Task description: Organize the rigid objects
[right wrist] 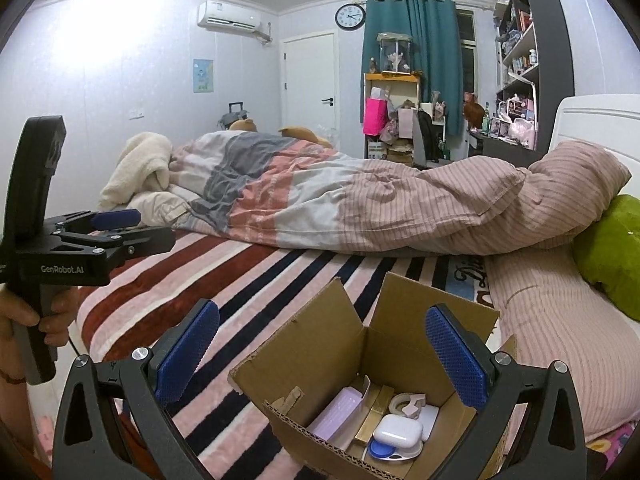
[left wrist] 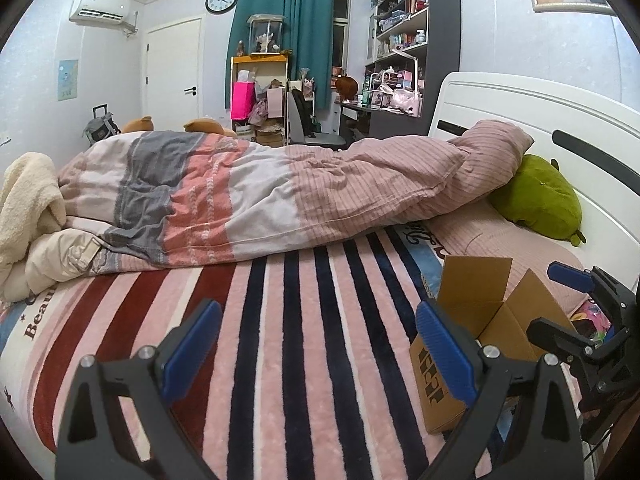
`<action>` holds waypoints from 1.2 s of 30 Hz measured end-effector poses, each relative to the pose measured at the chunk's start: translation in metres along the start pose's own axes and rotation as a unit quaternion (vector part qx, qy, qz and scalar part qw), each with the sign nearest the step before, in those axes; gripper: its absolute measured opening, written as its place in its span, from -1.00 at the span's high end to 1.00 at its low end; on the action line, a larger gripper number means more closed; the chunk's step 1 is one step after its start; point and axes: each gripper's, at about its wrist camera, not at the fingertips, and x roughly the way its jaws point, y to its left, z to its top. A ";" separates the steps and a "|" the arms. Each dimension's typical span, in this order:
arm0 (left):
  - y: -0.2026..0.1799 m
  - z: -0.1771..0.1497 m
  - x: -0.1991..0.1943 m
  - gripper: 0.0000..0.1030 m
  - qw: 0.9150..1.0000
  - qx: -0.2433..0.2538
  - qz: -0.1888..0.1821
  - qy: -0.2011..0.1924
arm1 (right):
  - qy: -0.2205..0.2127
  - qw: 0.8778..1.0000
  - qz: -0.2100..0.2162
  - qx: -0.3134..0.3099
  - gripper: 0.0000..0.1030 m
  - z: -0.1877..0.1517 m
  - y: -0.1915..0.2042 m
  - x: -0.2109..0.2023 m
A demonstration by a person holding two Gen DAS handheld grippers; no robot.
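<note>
An open cardboard box stands on the striped bed blanket. Inside it lie a white earbud case, a lilac flat case, a gold bar-shaped box, a tape roll and a blue-and-white disc. My right gripper is open and empty, hovering just above the box. My left gripper is open and empty over the blanket, left of the box. The left gripper also shows at the left of the right wrist view, and the right gripper at the right edge of the left wrist view.
A rumpled quilt lies across the bed behind the blanket. A green plush rests against the white headboard. A cream fleece is heaped at the far left. Shelves and a desk stand beyond the bed.
</note>
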 end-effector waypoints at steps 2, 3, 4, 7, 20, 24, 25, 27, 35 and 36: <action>0.001 0.000 0.000 -0.88 1.000 0.000 0.000 0.000 | 0.000 1.000 -0.001 0.001 -1.00 -0.002 0.000 0.000; 0.001 0.000 0.000 -0.88 1.000 0.000 0.000 0.000 | 0.000 1.000 -0.001 0.002 -1.00 -0.002 0.000 0.000; 0.001 -0.001 0.000 -0.88 1.000 -0.001 0.001 0.000 | 0.000 1.000 -0.001 0.002 -1.00 -0.002 -0.001 0.000; 0.002 -0.001 0.000 -0.88 1.000 -0.002 0.003 -0.001 | 0.000 1.000 -0.001 0.002 -1.00 -0.003 -0.001 0.000; 0.002 -0.004 -0.001 -0.88 1.000 -0.006 0.006 0.002 | 0.003 1.000 0.001 -0.001 -1.00 -0.004 0.002 0.002; 0.002 -0.004 -0.001 -0.88 1.000 -0.005 0.005 0.003 | 0.003 1.000 0.002 0.001 -1.00 -0.005 0.001 0.003; 0.002 -0.004 -0.001 -0.88 1.000 -0.006 0.006 0.003 | 0.002 1.000 0.003 0.002 -1.00 -0.005 0.001 0.003; 0.002 -0.004 -0.001 -0.88 1.000 -0.006 0.005 0.003 | 0.003 1.000 0.002 0.001 -1.00 -0.005 0.001 0.003; 0.002 -0.003 -0.001 -0.88 1.000 -0.005 0.006 0.004 | 0.000 1.000 0.006 0.004 -1.00 -0.007 0.003 0.002; 0.003 -0.004 -0.001 -0.88 1.000 -0.005 0.007 0.003 | 0.000 1.000 0.006 0.004 -1.00 -0.008 0.003 0.002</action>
